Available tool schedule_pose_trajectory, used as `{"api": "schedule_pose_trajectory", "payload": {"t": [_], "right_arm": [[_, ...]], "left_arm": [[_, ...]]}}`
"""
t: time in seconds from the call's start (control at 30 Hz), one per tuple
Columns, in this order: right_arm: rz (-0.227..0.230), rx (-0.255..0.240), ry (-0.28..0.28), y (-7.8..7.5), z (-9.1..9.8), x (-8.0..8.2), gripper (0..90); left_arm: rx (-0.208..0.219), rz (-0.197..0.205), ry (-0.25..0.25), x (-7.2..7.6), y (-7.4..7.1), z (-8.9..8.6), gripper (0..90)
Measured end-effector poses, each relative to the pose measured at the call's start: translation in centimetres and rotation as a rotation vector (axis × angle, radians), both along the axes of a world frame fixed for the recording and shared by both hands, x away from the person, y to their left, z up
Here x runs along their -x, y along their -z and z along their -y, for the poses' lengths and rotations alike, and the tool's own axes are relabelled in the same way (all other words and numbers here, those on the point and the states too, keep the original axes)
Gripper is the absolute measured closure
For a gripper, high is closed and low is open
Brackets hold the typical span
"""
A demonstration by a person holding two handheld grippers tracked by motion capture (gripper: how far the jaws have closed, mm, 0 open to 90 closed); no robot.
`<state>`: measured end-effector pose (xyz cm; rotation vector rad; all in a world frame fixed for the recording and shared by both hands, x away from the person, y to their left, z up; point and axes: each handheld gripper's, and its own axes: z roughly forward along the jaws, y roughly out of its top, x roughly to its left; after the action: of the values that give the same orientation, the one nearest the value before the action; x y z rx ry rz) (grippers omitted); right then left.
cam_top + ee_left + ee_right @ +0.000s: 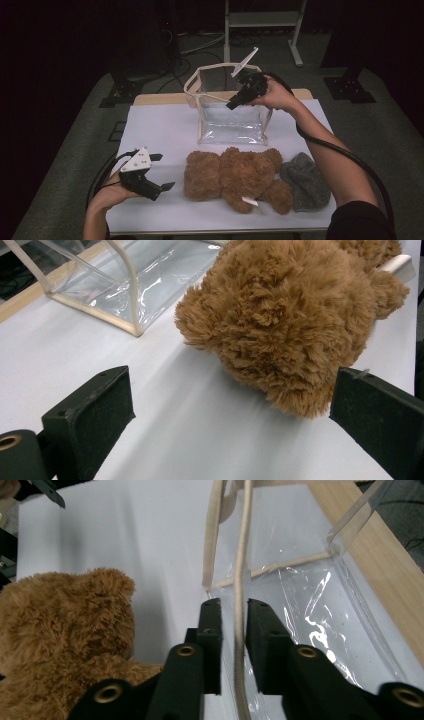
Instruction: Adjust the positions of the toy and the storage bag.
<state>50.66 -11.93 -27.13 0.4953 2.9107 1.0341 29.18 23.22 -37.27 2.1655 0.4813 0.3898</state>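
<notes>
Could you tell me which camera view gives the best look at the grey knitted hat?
The high view: the grey hat lies whole on the white table, touching the right side of the brown teddy bear. The two gripper views take in the bear and the clear bag, with no clear sight of the hat.

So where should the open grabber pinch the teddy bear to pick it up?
Probably the teddy bear's round end nearest the left gripper, coming in from the side. That end bulges between the open jaws in the left gripper view, and soft fur should squash for a firm pinch.
</notes>
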Motion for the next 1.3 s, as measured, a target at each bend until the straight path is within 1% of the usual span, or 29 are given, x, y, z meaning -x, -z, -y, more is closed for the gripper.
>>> {"api": "schedule_pose_trajectory", "payload": {"t": [0.03,0.07,0.13,0.23,0.4,0.47,0.77,1.03,1.13,1.2,1.27,1.3], "right_arm": [[-0.001,0.001,0.006,0.0,0.0,0.1,81.8],[-0.005,-0.001,-0.001,0.1,0.0,0.1,82.8],[0.002,-0.001,0.005,0.0,0.0,0.4,85.8],[0.004,0.003,0.006,0.0,0.0,0.7,86.5],[0.003,-0.004,-0.002,0.1,0.0,1.3,86.9],[-0.003,-0.014,-0.007,0.1,-0.1,1.7,86.9],[-0.004,-0.025,-0.056,-0.1,-0.6,4.5,86.9],[-0.016,-0.039,-0.065,-0.2,-0.5,6.6,86.9],[-0.026,-0.045,-0.067,0.0,-0.4,7.0,86.9],[-0.022,-0.041,-0.066,0.0,-0.4,7.1,86.8],[-0.016,-0.042,-0.051,0.2,-0.2,7.0,86.2],[-0.018,-0.043,-0.042,0.2,-0.2,6.9,84.3]], "left_arm": [[0.002,-0.001,0.0,0.0,0.0,0.0,3.1],[-0.001,0.0,0.003,0.0,0.0,0.0,3.0],[-0.004,-0.001,0.006,0.1,0.0,0.0,3.1],[-0.003,-0.001,0.004,0.1,-0.1,0.1,3.0],[-0.006,0.002,0.005,0.1,-0.2,-0.1,3.0],[-0.004,0.001,0.003,0.1,-0.2,-0.1,3.1],[-0.009,0.007,0.01,0.3,-0.3,-0.1,3.1],[-0.008,0.011,0.012,0.3,-0.4,-0.1,3.0],[-0.006,0.011,0.012,0.3,-0.4,0.0,3.1],[-0.009,0.011,0.015,0.3,-0.4,0.0,3.1],[-0.012,0.011,0.017,0.4,-0.4,0.1,3.1],[-0.008,0.01,0.016,0.4,-0.4,0.1,3.0]]}}
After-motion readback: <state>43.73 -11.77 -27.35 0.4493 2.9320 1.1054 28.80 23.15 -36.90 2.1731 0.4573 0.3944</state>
